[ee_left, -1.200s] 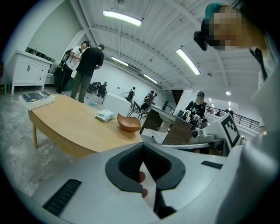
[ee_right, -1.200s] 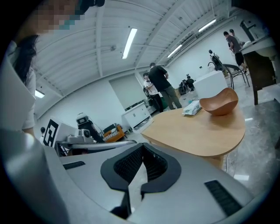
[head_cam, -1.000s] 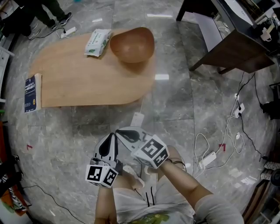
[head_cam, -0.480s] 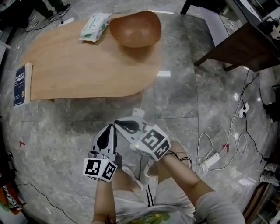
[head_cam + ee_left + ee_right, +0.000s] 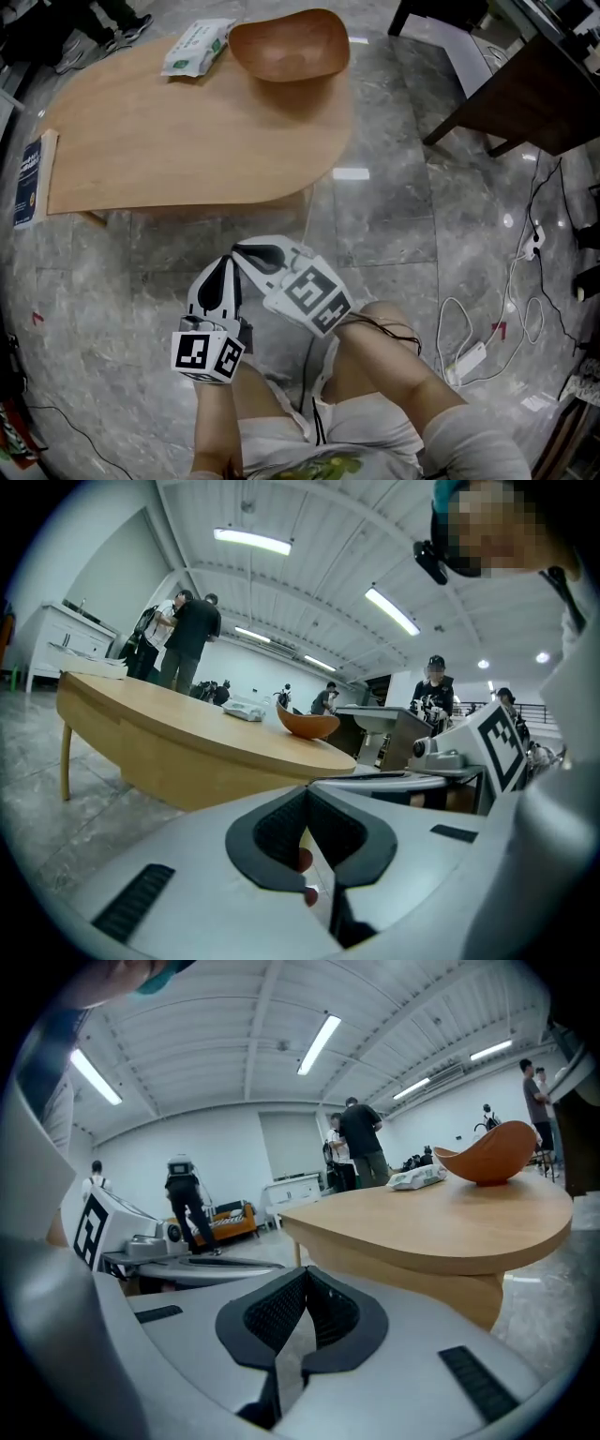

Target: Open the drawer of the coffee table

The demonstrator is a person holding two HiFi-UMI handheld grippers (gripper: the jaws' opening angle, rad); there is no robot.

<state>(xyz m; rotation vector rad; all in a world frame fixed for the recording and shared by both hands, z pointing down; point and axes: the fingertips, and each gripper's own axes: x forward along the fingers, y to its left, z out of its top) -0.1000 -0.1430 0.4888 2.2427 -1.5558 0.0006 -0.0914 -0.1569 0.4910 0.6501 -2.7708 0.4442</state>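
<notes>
1. Low wooden desk (image 5: 187, 141) with a rounded right end stands on a grey stone floor (image 5: 403, 225). The person crouches off its near edge, with bare legs (image 5: 375, 361) showing below the grippers.
2. Left gripper (image 5: 225, 267): fingers pressed together with nothing between them, confirmed in the left gripper view (image 5: 307, 803). It is held over the floor, short of the desk's near edge, and points toward it.
3. Right gripper (image 5: 246, 253): fingers also fully together and empty, confirmed in the right gripper view (image 5: 306, 1283). It sits just beside the left one, tips nearly meeting, angled toward the same near edge.
4. Neither gripper touches the desk.
5. Drawer: the thick side band under the desk top (image 5: 412, 1274) faces both grippers. I cannot tell the drawer front apart from that band in any view, and no handle can be made out.
6. On the desk top:
   - A brown wooden bowl (image 5: 289, 45) sits at the far right corner.
   - A white-and-green packet of wipes (image 5: 195, 49) lies just beside the bowl, along the far edge.
   - A dark-covered book (image 5: 30, 169) lies at the left edge.
7. A dark table (image 5: 525, 94) stands well apart to the right, and white cables with a power strip (image 5: 472, 358) lie on the floor on that side.
8. People (image 5: 192, 639) stand beyond the desk's far side.
</notes>
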